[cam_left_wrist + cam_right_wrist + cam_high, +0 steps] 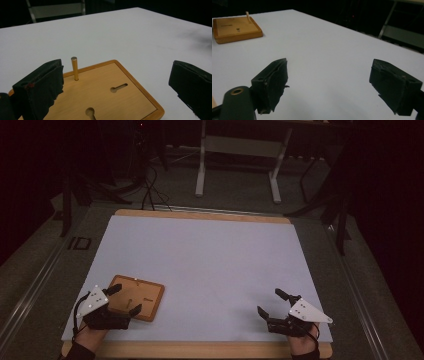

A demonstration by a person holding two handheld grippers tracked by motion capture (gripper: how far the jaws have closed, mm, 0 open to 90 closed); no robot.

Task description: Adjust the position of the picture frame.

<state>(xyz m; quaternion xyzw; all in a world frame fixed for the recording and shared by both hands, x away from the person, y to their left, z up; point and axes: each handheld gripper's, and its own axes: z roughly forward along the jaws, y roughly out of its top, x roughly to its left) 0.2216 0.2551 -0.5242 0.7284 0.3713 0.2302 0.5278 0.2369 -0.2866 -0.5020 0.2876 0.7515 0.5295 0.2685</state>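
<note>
**Both claws open, left one straddling the wooden board**

High view: white counter (210, 265) with a wood edge, dark room behind, a table frame (240, 160) on the floor past the far edge. The wooden board (142, 297) lies flat on the near-left part of the counter, turned a bit askew to the counter's edge.

Left claw (121, 299) sits over the near-left side of the board, jaws spread wide, nothing gripped. 1 jaw points over the board's far-left corner, the other lies over its near edge. Grey plate on top, hand coming in from the bottom edge.

Left gripper view: left claw (120, 85) jaws stand far apart with the board (105, 100) between and below them. Pads not pressing on anything. A thin brass-coloured peg (74, 68) stands upright in the board near its far corner, just beside the left-hand jaw but apart from it. 2 keyhole slots (119, 88) are cut in the board's top, 1 mid-board, 1 at the near edge. Raised rim runs round the board.

Right claw (272, 304) is at the near-right of the counter, well apart from the board, jaws wide open and empty, over bare white surface. Whether it rests on the counter or hangs just above, can't tell.

Right gripper view: right claw (327, 82) jaws spread, bare counter between them. Board (235, 28) shows far off at top left with the peg (248, 17) standing up from it.
</note>
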